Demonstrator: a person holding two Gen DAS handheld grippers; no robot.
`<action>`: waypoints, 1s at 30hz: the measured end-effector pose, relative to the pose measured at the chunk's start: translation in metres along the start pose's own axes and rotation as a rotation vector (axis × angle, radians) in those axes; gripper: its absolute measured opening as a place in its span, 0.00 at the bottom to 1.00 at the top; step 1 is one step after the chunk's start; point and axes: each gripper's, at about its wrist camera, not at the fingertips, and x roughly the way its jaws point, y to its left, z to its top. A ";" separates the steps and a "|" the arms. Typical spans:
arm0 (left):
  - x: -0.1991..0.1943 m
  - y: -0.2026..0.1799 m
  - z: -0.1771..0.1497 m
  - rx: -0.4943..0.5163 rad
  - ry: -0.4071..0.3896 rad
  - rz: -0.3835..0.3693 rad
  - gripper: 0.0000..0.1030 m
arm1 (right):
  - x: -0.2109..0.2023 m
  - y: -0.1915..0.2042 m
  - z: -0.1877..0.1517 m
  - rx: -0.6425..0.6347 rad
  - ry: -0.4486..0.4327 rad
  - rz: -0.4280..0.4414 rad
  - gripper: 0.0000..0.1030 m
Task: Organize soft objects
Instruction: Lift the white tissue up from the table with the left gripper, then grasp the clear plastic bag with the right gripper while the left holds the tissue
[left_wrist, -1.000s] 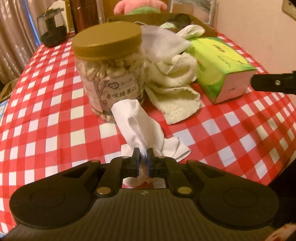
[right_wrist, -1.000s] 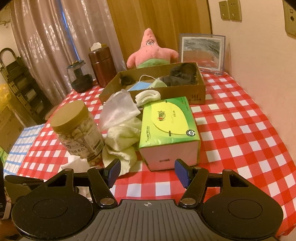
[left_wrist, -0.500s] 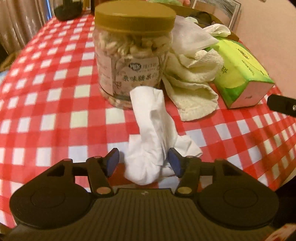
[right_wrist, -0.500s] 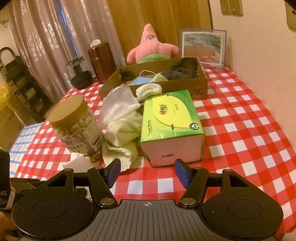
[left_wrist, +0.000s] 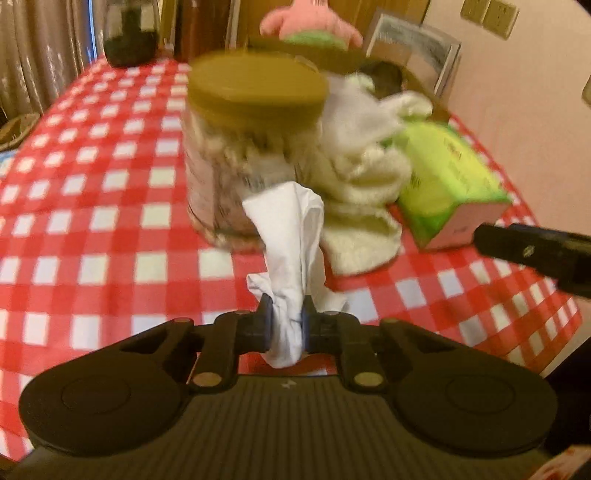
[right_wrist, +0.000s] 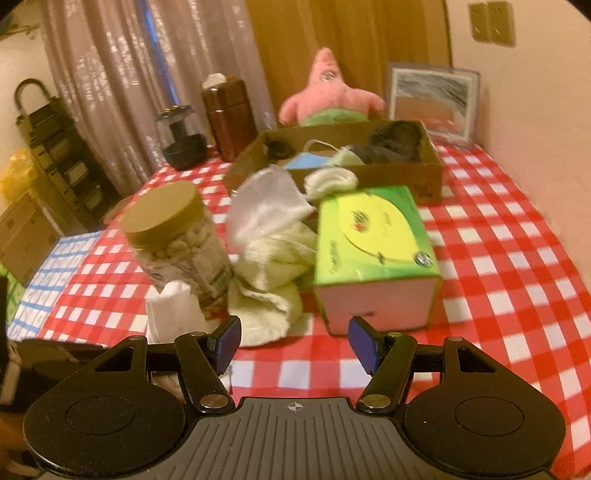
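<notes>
A white cloth (left_wrist: 295, 236) hangs up from the red checked tablecloth (left_wrist: 92, 229), pinched low down by my left gripper (left_wrist: 286, 317), whose jaws are closing with the cloth squeezed between the pads. It rises in front of a nut jar (left_wrist: 251, 147) with a brown lid. In the right wrist view the same white cloth (right_wrist: 173, 314) stands left of my right gripper (right_wrist: 294, 343), which is open and holds nothing. A cream towel (right_wrist: 273, 266) and a thin white cloth (right_wrist: 262, 206) lie heaped between the jar and a green tissue box (right_wrist: 373, 240).
A cardboard box (right_wrist: 428, 177) at the back holds dark fabric, a blue mask and other soft items. A pink plush (right_wrist: 328, 96), a picture frame (right_wrist: 432, 99), a brown canister (right_wrist: 229, 114) and a dark glass pot (right_wrist: 181, 136) stand behind. The wall runs along the right.
My left gripper let the white cloth go, opened wide, then closed on it lower down and lifted it slightly. The right gripper stayed open and nearly still.
</notes>
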 end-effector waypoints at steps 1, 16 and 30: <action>-0.005 0.002 0.004 -0.003 -0.011 -0.004 0.13 | -0.001 0.003 0.002 -0.015 -0.008 0.007 0.62; -0.080 0.044 0.071 -0.071 -0.207 -0.061 0.12 | 0.037 0.016 0.059 -0.145 -0.082 0.019 0.63; -0.079 0.077 0.131 -0.089 -0.297 -0.034 0.12 | 0.118 0.029 0.092 -0.308 -0.017 0.027 0.63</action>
